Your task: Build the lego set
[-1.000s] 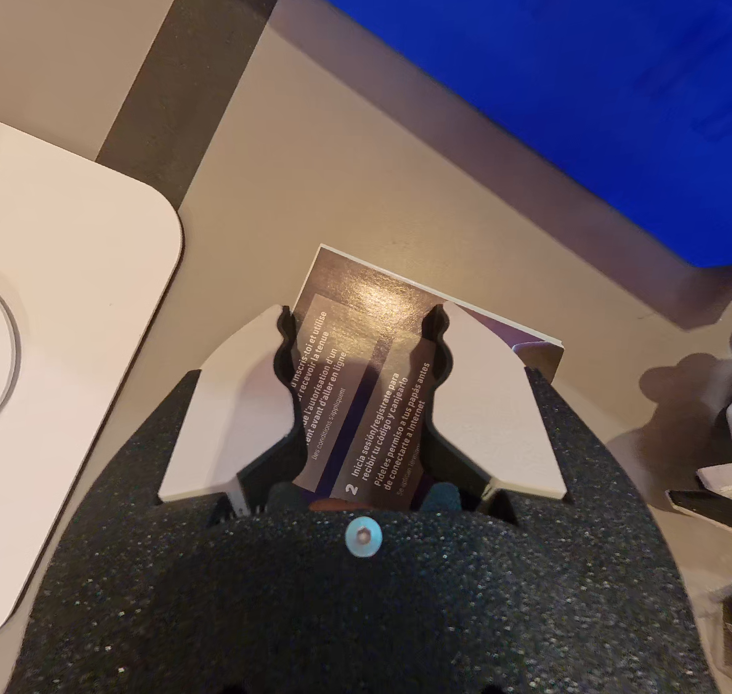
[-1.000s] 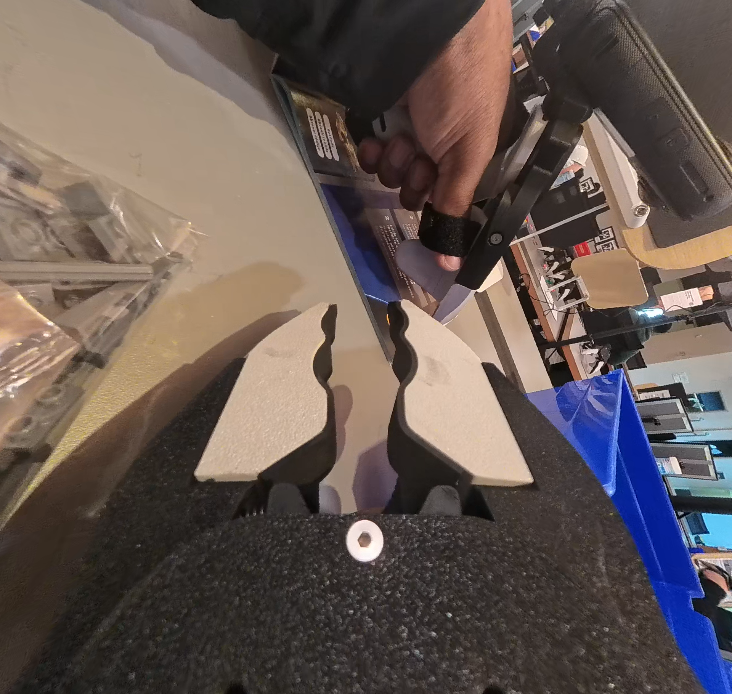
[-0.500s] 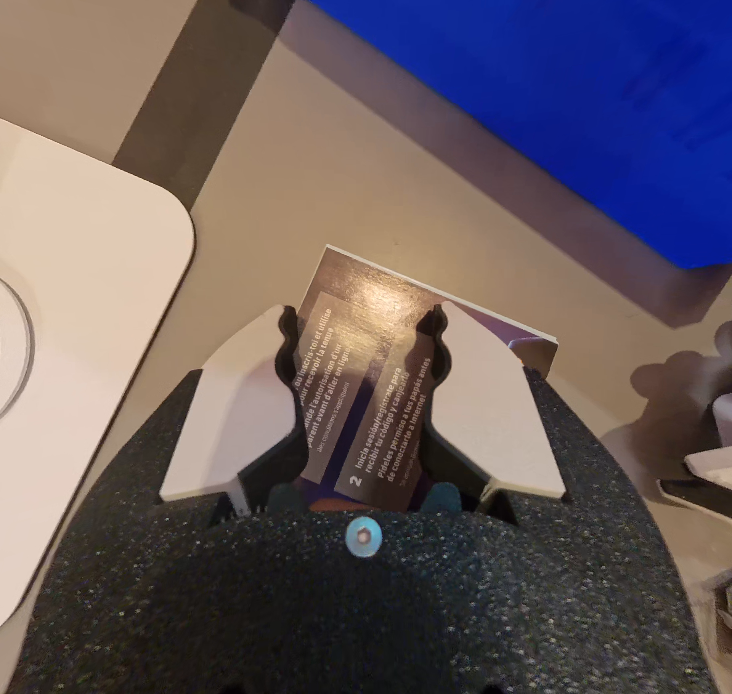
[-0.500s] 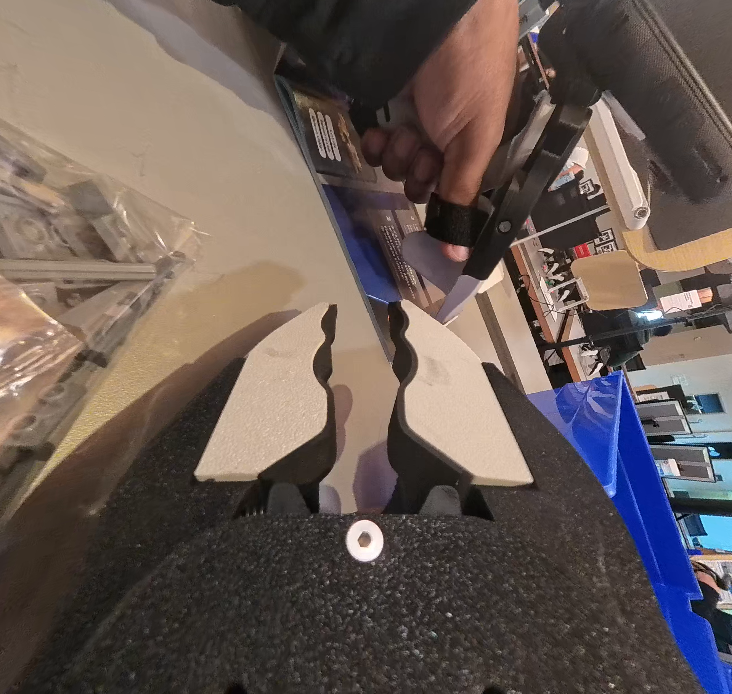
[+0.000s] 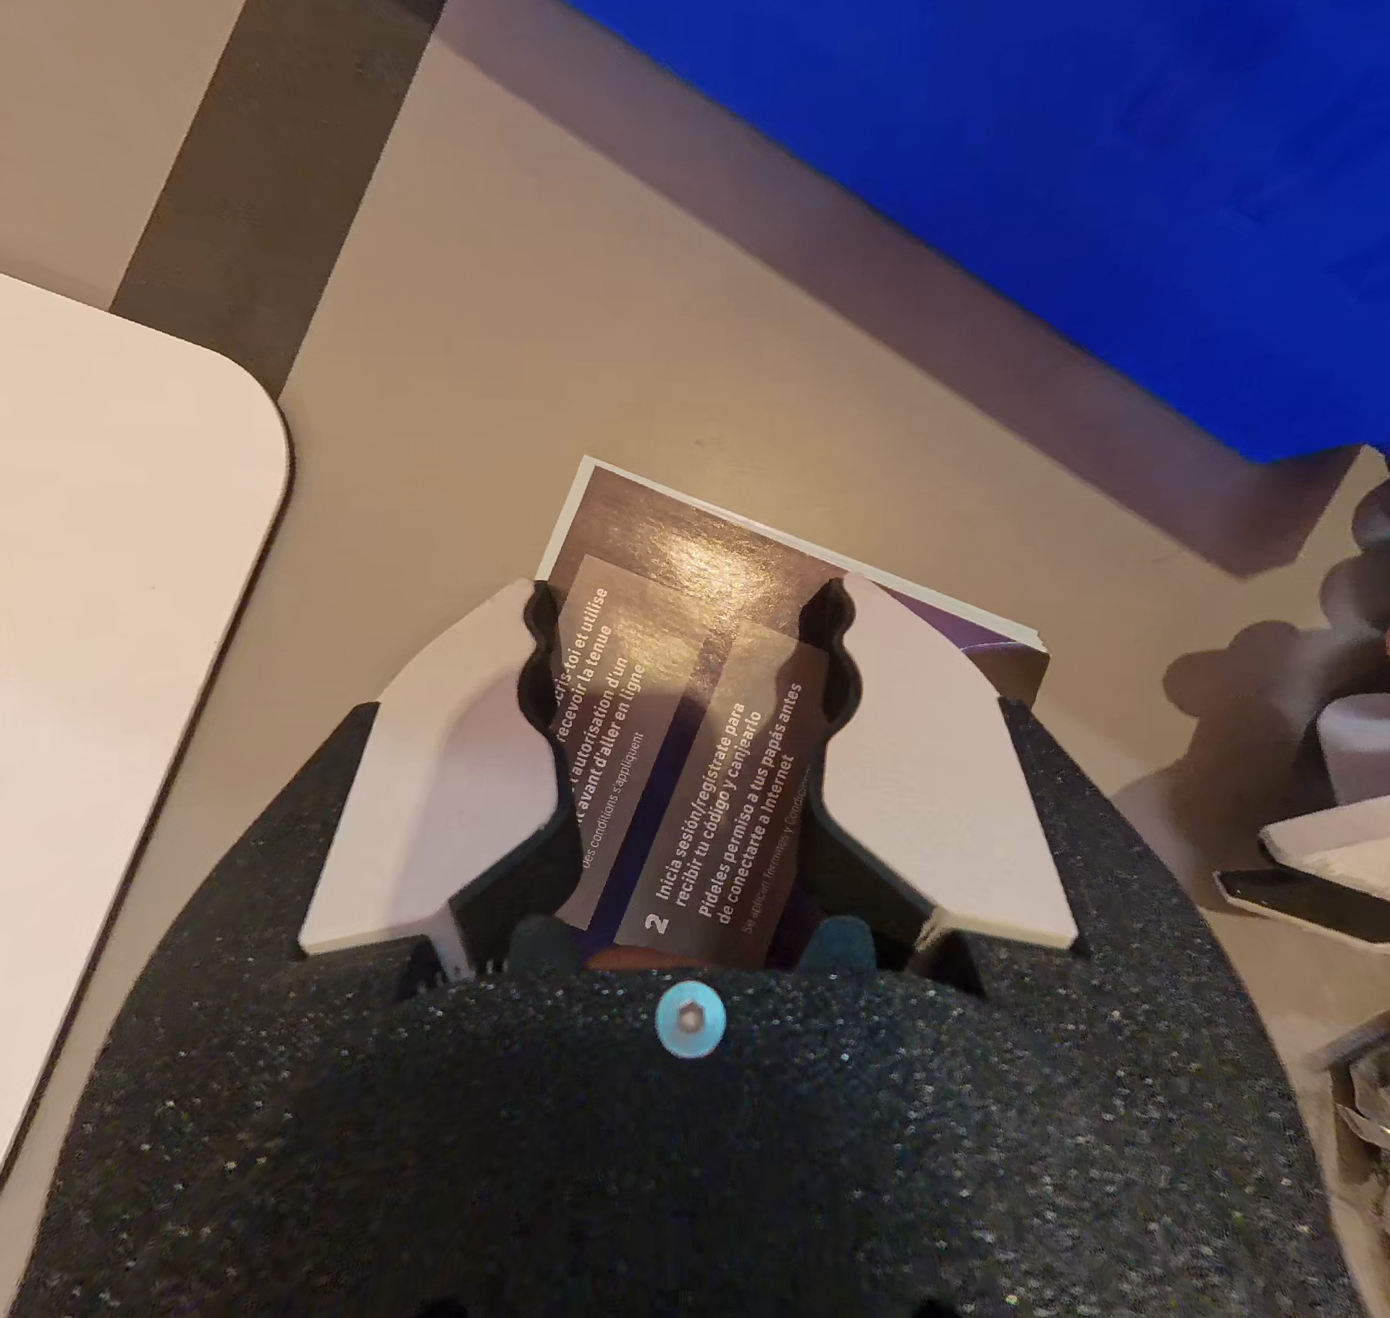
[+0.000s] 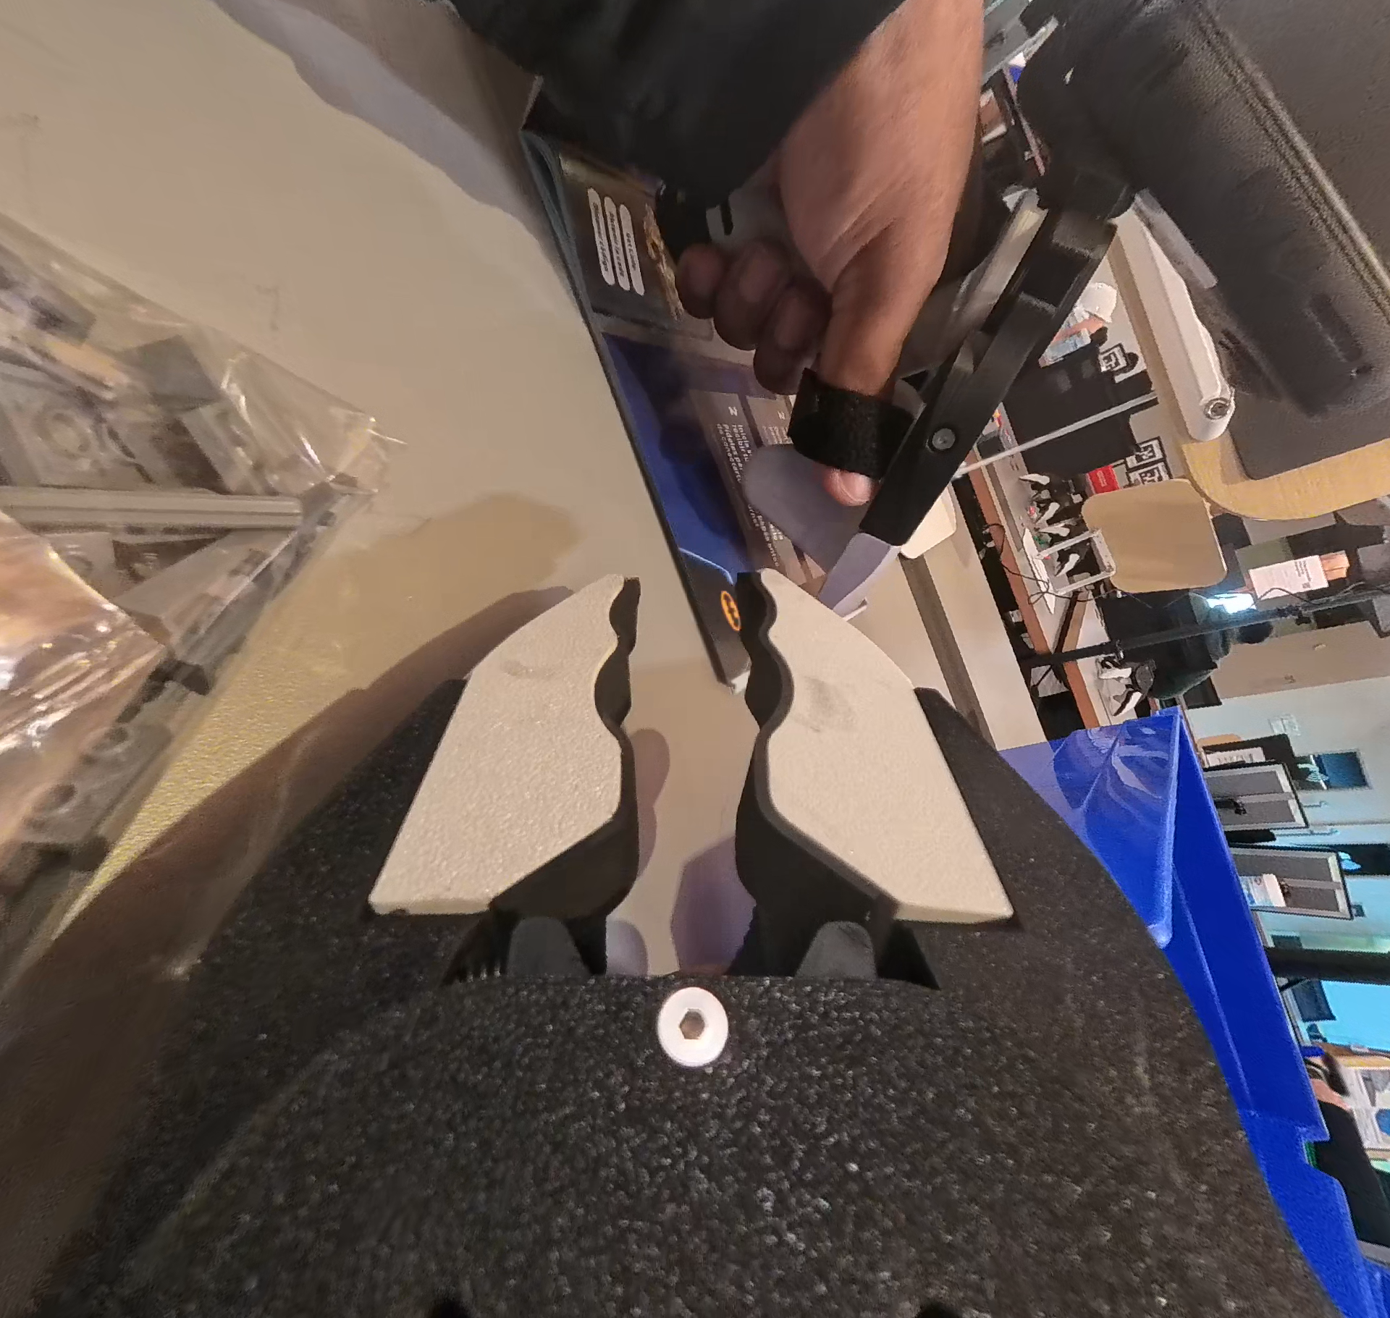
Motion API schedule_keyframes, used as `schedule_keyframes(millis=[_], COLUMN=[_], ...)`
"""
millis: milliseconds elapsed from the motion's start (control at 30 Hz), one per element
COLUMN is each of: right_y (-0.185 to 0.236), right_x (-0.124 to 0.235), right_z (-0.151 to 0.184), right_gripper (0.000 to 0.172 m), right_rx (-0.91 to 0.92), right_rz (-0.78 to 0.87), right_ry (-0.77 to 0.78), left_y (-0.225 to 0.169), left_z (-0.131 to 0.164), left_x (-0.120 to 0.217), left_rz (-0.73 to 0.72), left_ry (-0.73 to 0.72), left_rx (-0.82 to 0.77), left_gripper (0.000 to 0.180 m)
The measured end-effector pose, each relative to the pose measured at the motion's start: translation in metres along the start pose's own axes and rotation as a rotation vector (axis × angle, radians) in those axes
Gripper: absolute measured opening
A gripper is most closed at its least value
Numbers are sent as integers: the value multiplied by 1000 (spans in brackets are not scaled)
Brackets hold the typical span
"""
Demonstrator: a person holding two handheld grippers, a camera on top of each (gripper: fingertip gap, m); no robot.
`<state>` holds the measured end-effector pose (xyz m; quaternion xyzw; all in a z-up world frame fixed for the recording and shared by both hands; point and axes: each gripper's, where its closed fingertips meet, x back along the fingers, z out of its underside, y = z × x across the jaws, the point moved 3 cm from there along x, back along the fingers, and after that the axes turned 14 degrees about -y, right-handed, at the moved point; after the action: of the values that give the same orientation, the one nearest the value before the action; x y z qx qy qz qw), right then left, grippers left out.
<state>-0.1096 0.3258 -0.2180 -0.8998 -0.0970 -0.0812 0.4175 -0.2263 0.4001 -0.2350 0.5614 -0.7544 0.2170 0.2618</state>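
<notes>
Left tool (image 5: 688, 597): we see it spread wide over a dark printed box (image 5: 699, 567) on the tabletop (image 5: 526, 304); grip unclear.
Right tool (image 6: 688, 594): narrow gap, nothing held, box corner (image 6: 726, 643) just beside its right finger.
Around: blue bin (image 5: 1015, 116) far right.

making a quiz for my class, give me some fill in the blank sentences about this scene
1. The bin beyond the printed box is coloured ___.
2. In the right wrist view, the clear bag of metal parts lies to the ___ of the right gripper.
3. The left gripper has its jaws ___, with the box showing between them.
Missing words: blue; left; open.
</notes>
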Motion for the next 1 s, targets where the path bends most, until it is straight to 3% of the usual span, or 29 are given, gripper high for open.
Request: schedule_keyframes(millis=[567, 767, 1000], right_y=[-12, -8, -7], right_x=[-2, -5, -16], right_z=[17, 19, 23], right_gripper=[26, 20, 20], right_rx=[15, -29, -97], right_rz=[77, -28, -199], right_ry=[113, 155, 329], left_y=[-7, -7, -6], left_z=[1, 1, 1], left_x=[3, 4, 5], left_rz=[45, 57, 77], left_ry=[4, -5, -25], left_rx=[8, 26, 48], left_gripper=[71, 71, 70])
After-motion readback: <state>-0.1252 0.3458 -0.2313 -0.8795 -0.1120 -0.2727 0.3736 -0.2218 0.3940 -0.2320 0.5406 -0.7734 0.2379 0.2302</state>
